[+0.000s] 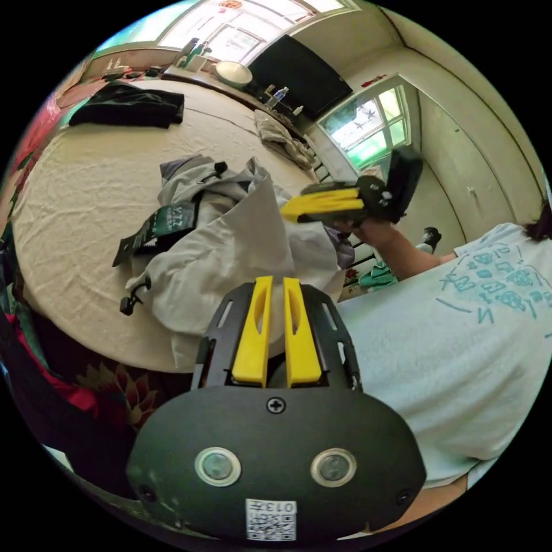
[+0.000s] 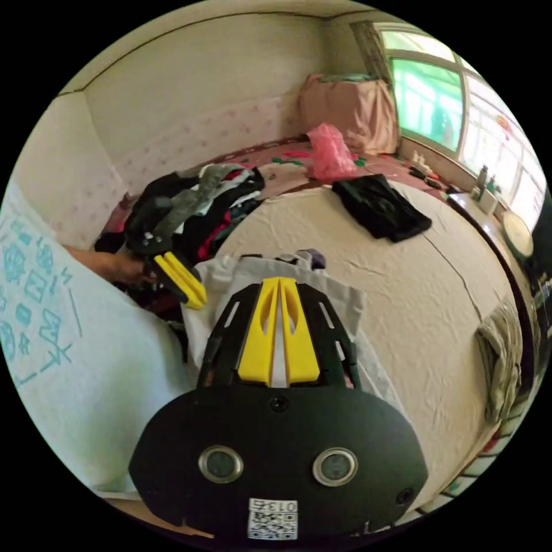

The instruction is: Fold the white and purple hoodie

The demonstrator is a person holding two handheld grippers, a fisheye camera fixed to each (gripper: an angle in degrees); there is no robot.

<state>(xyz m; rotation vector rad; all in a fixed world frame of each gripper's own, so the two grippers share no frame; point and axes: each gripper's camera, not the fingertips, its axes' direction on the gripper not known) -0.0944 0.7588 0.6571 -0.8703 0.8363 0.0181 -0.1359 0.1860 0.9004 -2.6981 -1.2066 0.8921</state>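
The white and purple hoodie [image 1: 230, 241] lies bunched on the cream bed sheet [image 1: 86, 184], with a black tag and black drawstring ends on its near side. My left gripper [image 1: 277, 280] is shut on a white edge of it, lifted above the bed's edge. My right gripper [image 1: 284, 214] pinches another raised part of the fabric beside it, held in a hand. In the right gripper view my right gripper [image 2: 279, 280] is shut on the hoodie [image 2: 339, 305], whose cloth shows between the jaws. My left gripper [image 2: 198, 302] holds the cloth's corner close to the left.
A black garment [image 2: 379, 213] lies flat farther out on the bed. A heap of dark clothes [image 2: 195, 207] and a pink bag [image 2: 328, 152] sit at the far side. A grey-beige garment [image 2: 503, 351] hangs at the bed's edge. The person's light T-shirt [image 1: 448, 345] is close by.
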